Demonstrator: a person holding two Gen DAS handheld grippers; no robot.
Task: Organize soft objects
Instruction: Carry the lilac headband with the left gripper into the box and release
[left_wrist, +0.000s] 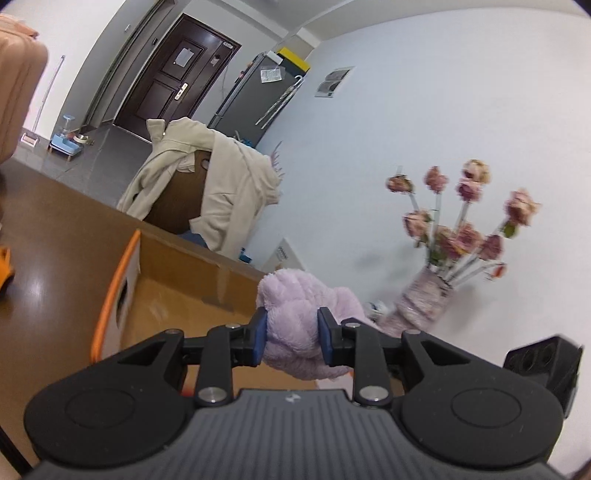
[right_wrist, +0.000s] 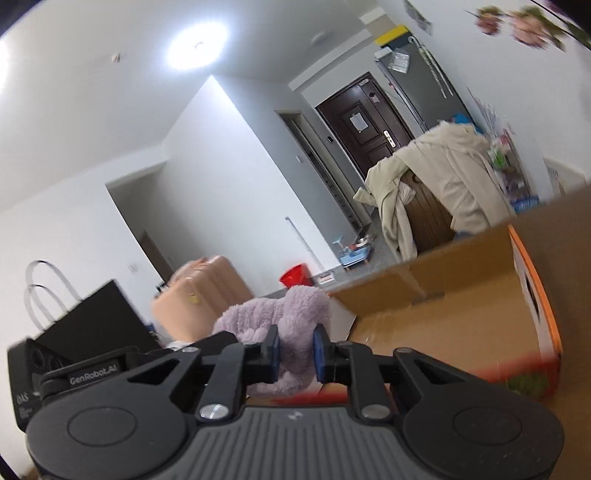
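A fluffy lilac plush cloth (left_wrist: 295, 325) is pinched between the blue pads of my left gripper (left_wrist: 291, 338), which is shut on it. In the right wrist view the same lilac plush cloth (right_wrist: 291, 321) is clamped by my right gripper (right_wrist: 295, 350), also shut on it. Both grippers hold it up above an open cardboard box (left_wrist: 177, 288) with an orange-and-white side panel (left_wrist: 114, 291). From the right wrist the cardboard box (right_wrist: 450, 314) lies to the right, its inside bare brown. The other gripper's black body (left_wrist: 543, 365) shows at the left view's right edge.
A vase of pink flowers (left_wrist: 454, 236) stands by the white wall to the right. A chair draped with a beige jacket (left_wrist: 221, 184) stands beyond the brown table (left_wrist: 44, 229). A pink suitcase (right_wrist: 199, 295), a black bag (right_wrist: 99, 321) and a red bucket (right_wrist: 295, 275) sit to the left.
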